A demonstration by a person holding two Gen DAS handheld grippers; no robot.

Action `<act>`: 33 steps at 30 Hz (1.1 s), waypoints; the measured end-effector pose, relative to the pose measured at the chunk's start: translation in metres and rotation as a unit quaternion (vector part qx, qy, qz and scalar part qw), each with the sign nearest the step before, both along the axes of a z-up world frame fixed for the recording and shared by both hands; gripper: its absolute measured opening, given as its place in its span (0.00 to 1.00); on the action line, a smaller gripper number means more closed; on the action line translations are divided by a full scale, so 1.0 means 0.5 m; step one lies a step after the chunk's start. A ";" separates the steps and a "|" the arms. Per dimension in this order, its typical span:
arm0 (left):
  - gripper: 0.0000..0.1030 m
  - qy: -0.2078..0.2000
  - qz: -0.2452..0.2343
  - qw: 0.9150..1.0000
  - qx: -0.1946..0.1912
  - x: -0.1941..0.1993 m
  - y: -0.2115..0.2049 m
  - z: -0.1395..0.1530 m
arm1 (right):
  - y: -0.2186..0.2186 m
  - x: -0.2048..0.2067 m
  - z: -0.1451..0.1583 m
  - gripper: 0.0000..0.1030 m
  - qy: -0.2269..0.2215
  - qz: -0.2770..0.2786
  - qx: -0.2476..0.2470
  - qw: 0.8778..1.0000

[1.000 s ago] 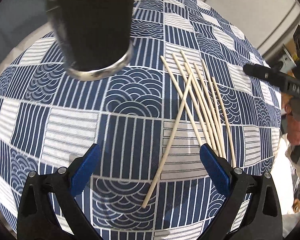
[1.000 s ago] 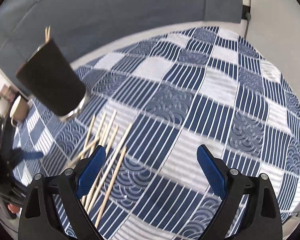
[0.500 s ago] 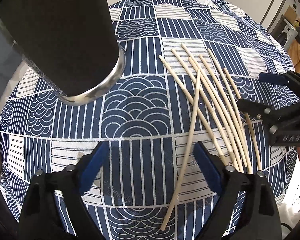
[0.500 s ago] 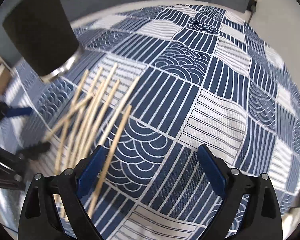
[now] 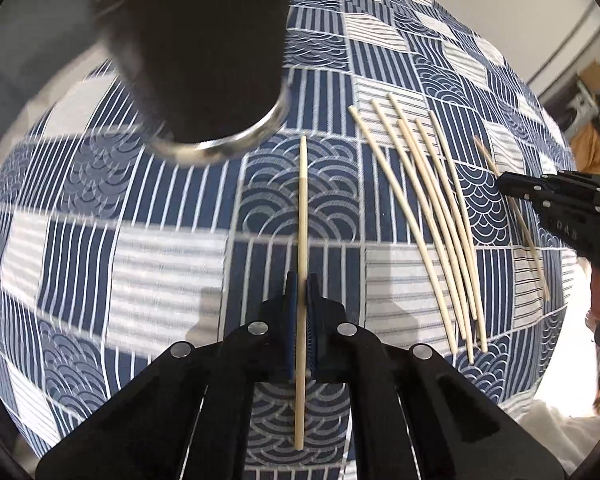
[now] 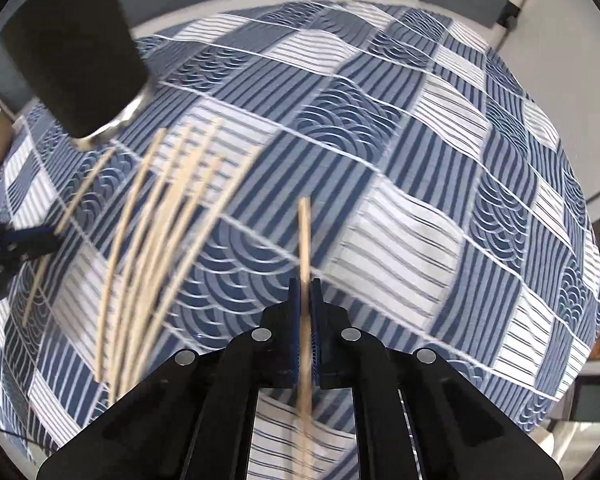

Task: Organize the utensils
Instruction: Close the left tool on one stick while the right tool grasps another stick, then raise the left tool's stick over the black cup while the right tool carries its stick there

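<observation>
Both grippers clamped on chopsticks

My left gripper (image 5: 302,280) pinches one chopstick (image 5: 302,208); my right gripper (image 6: 305,284) pinches another (image 6: 305,236), beside the cup (image 5: 204,52).

Blue-and-white patterned tablecloth (image 5: 172,264) carries loose chopsticks (image 5: 432,216) and a dark cup (image 5: 204,52).

The cloth (image 5: 172,264) is a navy and white patchwork: striped squares beside squares of navy wave arcs outlined in white. The chopsticks (image 5: 440,216) are pale bamboo tan. The cup (image 5: 204,40), far left, is matt black with a silver rim. Both grippers (image 5: 302,300) (image 6: 305,304) are black with blue pads.
</observation>
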State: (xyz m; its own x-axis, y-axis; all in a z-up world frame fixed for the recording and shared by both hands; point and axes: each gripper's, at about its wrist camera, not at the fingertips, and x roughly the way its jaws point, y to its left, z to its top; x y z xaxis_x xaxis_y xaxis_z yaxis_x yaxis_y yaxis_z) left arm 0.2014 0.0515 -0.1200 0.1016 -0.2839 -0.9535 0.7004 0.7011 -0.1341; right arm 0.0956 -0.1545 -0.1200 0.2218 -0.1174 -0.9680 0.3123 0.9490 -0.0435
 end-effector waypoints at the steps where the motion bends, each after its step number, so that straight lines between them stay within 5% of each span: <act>1: 0.05 0.005 0.008 1.000 -0.001 -0.002 0.009 0.000 | -0.012 -0.001 0.000 0.04 0.003 -0.005 0.002 1.000; 9: 0.05 0.018 0.102 0.995 0.012 -0.012 0.123 0.016 | -0.127 -0.005 0.030 0.04 -0.002 -0.019 0.001 1.000; 15: 0.05 -0.005 0.169 0.986 0.017 -0.010 0.208 0.076 | -0.204 0.045 0.110 0.04 -0.045 -0.014 -0.020 0.999; 24: 0.05 -0.087 0.263 0.961 0.002 0.014 0.282 0.249 | -0.252 0.161 0.251 0.04 -0.127 0.031 -0.025 0.991; 33: 0.05 -0.166 0.312 0.935 -0.042 0.035 0.260 0.416 | -0.224 0.271 0.377 0.04 -0.230 0.095 0.039 0.968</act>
State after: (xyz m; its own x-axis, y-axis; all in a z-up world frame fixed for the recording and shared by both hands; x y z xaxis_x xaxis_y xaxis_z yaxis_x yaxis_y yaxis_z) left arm 0.2190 0.1817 0.0880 0.5581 -0.1430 -0.8174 0.1723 0.9835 -0.0545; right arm 0.2310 -0.2665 0.0685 0.6425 0.0367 -0.7654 0.1009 0.9861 0.1320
